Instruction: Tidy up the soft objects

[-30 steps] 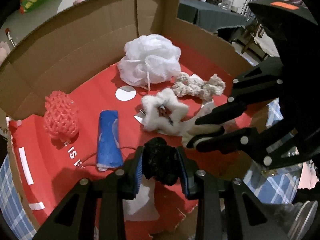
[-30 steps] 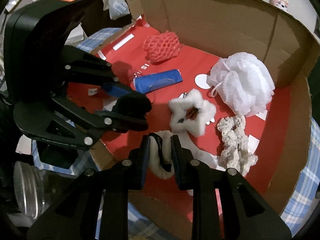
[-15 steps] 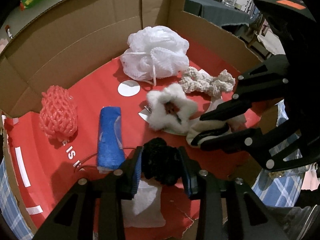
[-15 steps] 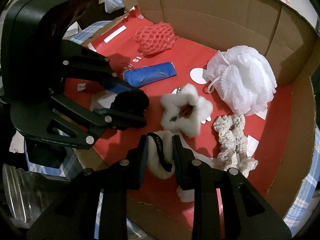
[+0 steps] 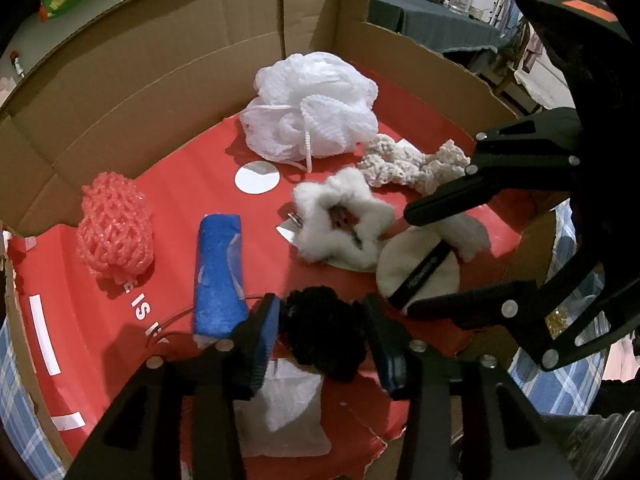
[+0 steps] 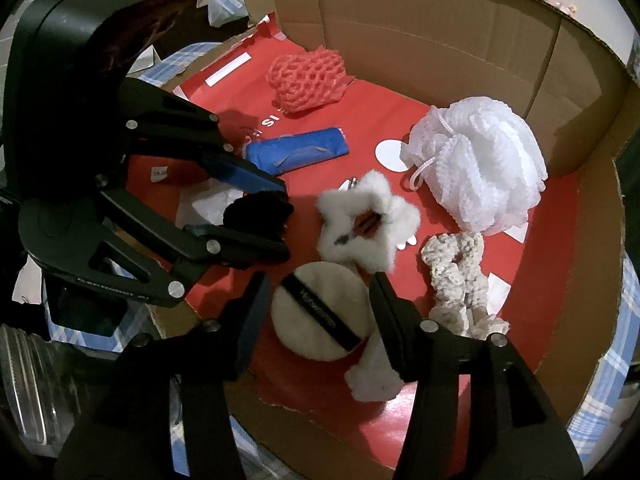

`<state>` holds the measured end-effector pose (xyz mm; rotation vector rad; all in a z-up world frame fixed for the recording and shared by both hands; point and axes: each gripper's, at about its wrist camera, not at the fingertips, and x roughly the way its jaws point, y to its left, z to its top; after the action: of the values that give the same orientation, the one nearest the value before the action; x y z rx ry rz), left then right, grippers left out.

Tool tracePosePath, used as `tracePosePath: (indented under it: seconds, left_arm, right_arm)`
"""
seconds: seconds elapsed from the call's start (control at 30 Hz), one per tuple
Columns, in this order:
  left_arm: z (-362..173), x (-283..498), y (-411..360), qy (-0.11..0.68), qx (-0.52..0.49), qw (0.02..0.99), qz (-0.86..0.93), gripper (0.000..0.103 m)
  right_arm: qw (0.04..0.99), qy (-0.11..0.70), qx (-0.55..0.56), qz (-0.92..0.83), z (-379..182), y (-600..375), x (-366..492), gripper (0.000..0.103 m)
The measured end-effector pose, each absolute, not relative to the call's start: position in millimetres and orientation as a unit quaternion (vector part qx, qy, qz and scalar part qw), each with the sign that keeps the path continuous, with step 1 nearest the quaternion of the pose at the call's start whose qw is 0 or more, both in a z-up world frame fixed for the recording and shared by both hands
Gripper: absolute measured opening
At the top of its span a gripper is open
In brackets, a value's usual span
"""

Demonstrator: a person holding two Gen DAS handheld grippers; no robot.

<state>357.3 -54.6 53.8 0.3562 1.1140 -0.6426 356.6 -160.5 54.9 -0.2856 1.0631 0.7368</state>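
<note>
Two grippers opening: left (image 5: 322, 330) around black scrunchie (image 5: 324, 332), right (image 6: 316, 312) around puff (image 6: 318, 316), both on red box floor (image 5: 180, 184). Light, squashy, forgiving; best pinched mid-body, puff by strap.

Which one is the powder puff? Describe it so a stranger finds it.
Look in the red-floored cardboard box, at the near edge below the white fluffy star. The powder puff is a flat cream disc between the opening right tongs; only it has a black strap across.
</note>
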Motion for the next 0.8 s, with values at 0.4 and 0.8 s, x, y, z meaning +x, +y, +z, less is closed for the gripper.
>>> tracePosePath:
  seconds: [0.4, 0.8]
  left_arm:
    - [80, 349, -44, 0.494, 0.128, 0.81, -0.29, 0.073]
    - [109, 327, -6, 0.489, 0.014, 0.844, -0.22, 0.095]
  right_arm:
    - [0.808, 0.481, -0.111, 0.321, 75, -178, 351, 0.061]
    - [0.839, 0.481, -0.038, 0.249, 110, -197, 331, 0.075]
